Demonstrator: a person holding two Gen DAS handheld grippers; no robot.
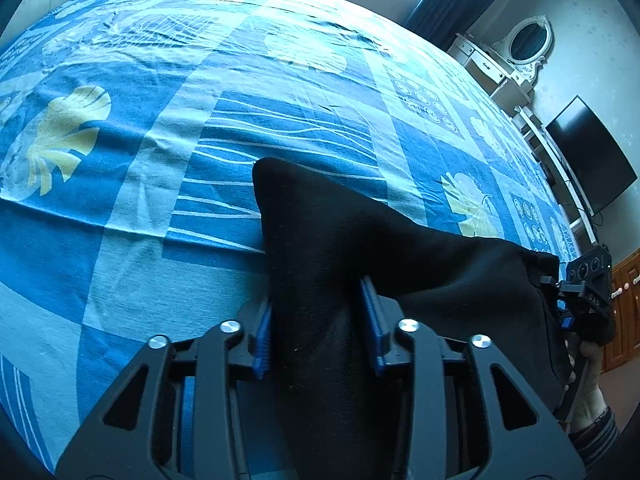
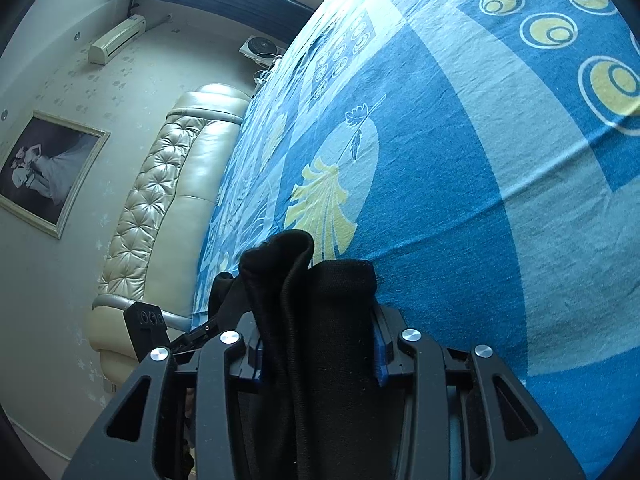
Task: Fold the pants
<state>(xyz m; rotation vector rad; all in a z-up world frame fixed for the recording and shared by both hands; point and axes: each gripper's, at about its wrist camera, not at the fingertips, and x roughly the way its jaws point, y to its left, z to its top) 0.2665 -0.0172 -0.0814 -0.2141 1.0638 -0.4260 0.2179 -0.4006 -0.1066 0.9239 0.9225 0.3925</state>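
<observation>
Above the bed: black pants point(image 1: 320, 240) hang bunched between my two grippers.
Left gripper point(image 1: 318, 322): clamped on a thick fold of pants.
Right gripper point(image 2: 316, 344): clamped on gathered pants point(image 2: 320, 300) too.
Bed point(image 1: 160, 120): blue patterned sheet, just beneath the cloth.
Far left: cream tufted headboard point(image 2: 160, 200).
</observation>
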